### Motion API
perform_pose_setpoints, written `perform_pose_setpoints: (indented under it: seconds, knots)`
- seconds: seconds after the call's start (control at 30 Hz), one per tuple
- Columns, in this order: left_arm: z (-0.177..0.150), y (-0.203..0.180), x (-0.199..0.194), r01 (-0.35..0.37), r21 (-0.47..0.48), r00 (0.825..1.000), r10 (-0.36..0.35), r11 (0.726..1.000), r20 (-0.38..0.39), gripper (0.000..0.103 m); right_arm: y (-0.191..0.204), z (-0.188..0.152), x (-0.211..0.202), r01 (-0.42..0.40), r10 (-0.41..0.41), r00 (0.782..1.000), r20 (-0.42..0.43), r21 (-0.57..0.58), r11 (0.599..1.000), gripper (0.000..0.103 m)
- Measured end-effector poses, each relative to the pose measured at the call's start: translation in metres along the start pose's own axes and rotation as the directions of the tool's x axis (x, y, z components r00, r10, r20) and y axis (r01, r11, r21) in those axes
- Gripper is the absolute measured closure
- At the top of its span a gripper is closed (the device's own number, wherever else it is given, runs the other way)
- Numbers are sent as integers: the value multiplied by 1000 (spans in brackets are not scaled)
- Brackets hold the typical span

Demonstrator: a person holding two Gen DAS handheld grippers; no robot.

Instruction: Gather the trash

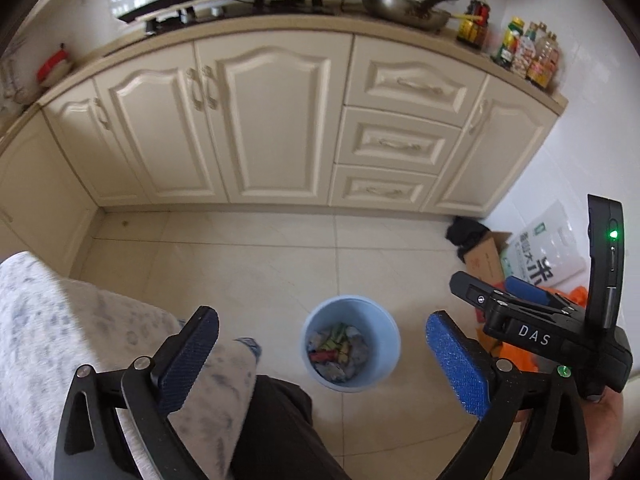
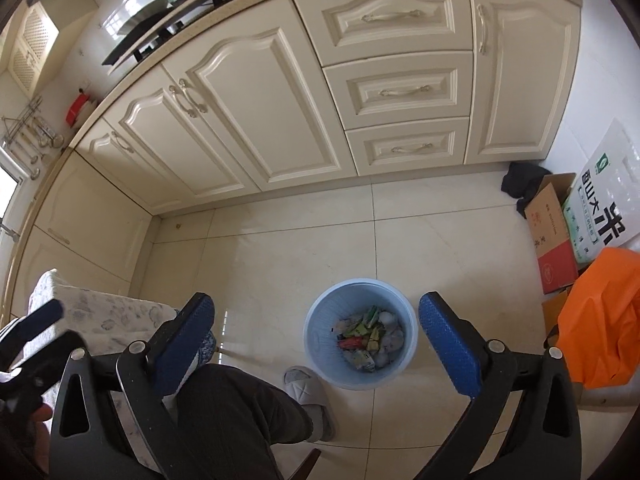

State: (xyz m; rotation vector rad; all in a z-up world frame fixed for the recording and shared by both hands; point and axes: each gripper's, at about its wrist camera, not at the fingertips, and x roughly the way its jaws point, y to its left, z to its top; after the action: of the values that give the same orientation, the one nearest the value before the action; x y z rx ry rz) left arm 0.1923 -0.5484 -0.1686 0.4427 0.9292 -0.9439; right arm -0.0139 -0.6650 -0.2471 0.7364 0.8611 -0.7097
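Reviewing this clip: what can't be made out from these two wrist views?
- Trash in the blue bin: both views, too small to tell wrappers apart; the bin wall hides the lower pile.
- Cardboard box contents: right wrist view, hidden by its flaps and the rice bag.
- Condiment bottles: left wrist view, labels blurred.
- Orange bag: contents hidden; left wrist view, mostly behind the right hand-held gripper.

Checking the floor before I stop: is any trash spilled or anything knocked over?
Nothing stands out. The blue bin stands upright with the trash inside it, and the floor tiles around it show no litter. Both grippers are open and empty.
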Motion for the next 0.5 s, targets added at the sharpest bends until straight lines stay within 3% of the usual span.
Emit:
perform_pose_setpoints:
  seconds: [0.27,0.4,0.5]
  knots:
    - [-77,33,-113,-85,-134,985,103,987,138,1,65,-5,-38,-86,89,996,28,-93,992,0]
    - [-122,59,-181,-128,-229,958,180,965,221,1,124,-16,-72,-163,179,982,63,-207,965,0]
    - [-160,74,-230,-177,-301,921,265,937,285,1,168,-31,-95,-213,246,966,80,-295,931,0]
